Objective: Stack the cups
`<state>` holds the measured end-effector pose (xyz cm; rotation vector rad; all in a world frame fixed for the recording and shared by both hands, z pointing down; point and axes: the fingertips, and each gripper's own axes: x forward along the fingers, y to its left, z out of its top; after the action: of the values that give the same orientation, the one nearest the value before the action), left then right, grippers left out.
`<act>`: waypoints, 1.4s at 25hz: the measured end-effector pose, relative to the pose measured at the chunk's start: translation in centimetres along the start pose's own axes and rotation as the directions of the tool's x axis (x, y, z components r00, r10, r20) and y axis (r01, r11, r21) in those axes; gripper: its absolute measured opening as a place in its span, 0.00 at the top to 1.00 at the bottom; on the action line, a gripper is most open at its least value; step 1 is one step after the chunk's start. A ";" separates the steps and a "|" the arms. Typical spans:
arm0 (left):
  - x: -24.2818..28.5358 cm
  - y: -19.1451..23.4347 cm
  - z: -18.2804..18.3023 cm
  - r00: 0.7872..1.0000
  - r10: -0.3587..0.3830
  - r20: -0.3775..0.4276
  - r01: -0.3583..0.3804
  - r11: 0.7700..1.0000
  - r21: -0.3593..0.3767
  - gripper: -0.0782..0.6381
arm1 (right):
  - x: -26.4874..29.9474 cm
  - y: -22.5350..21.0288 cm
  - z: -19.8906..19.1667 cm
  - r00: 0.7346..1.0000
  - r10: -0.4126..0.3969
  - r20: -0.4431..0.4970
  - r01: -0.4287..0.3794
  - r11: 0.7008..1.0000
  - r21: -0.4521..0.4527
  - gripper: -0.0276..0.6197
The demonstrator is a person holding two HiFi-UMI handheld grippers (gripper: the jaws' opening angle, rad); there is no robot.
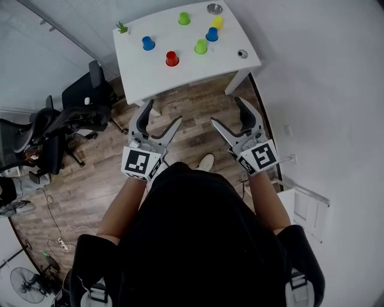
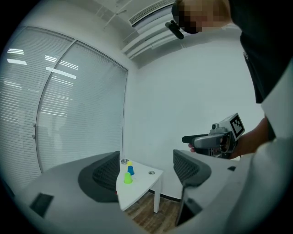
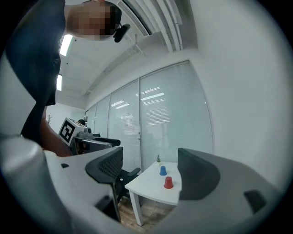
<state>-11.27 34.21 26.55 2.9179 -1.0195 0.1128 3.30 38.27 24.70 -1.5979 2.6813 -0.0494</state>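
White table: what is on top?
Two green plastic cups, two blue cups, one red cup, one yellow cup, a small green plant, two round metal dishes. Anything under the cups is hidden.

The white rectangular table (image 1: 198,69) bears six small plastic cups. Two are blue: one blue cup (image 1: 148,43) toward the table's left end, the other blue cup (image 1: 212,34) toward its right. Two are green: one green cup (image 1: 184,18) at the far edge, the other green cup (image 1: 200,47) mid-table. There is one red cup (image 1: 172,58) and one yellow cup (image 1: 218,22). The table's right end has two small round metal dishes, one metal dish (image 1: 215,8) far, the other metal dish (image 1: 242,54) near. One small green plant (image 1: 122,27) stands at the far left corner.
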 end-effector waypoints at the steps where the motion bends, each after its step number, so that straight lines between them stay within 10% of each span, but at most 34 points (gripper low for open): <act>1: 0.6 -0.3 0.0 1.000 0.011 -0.004 -0.011 1.000 0.004 0.38 | -0.2 -0.7 -0.1 1.000 0.007 0.000 -0.007 1.000 0.003 0.40; 14: 7.5 -0.1 -0.3 0.994 0.105 -0.017 -0.105 0.994 0.005 0.38 | 1.7 -8.1 -1.2 0.996 0.087 -0.026 -0.087 0.996 0.002 0.41; 35: 18.8 18.7 -8.1 0.991 0.038 -0.126 -0.044 0.998 -0.045 0.39 | 22.7 -15.4 -7.9 0.976 0.085 -0.201 -0.079 0.996 0.036 0.42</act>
<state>-8.69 8.47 36.59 2.8073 -1.0478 0.2657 5.79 11.11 33.15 -1.5511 2.8792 -0.2608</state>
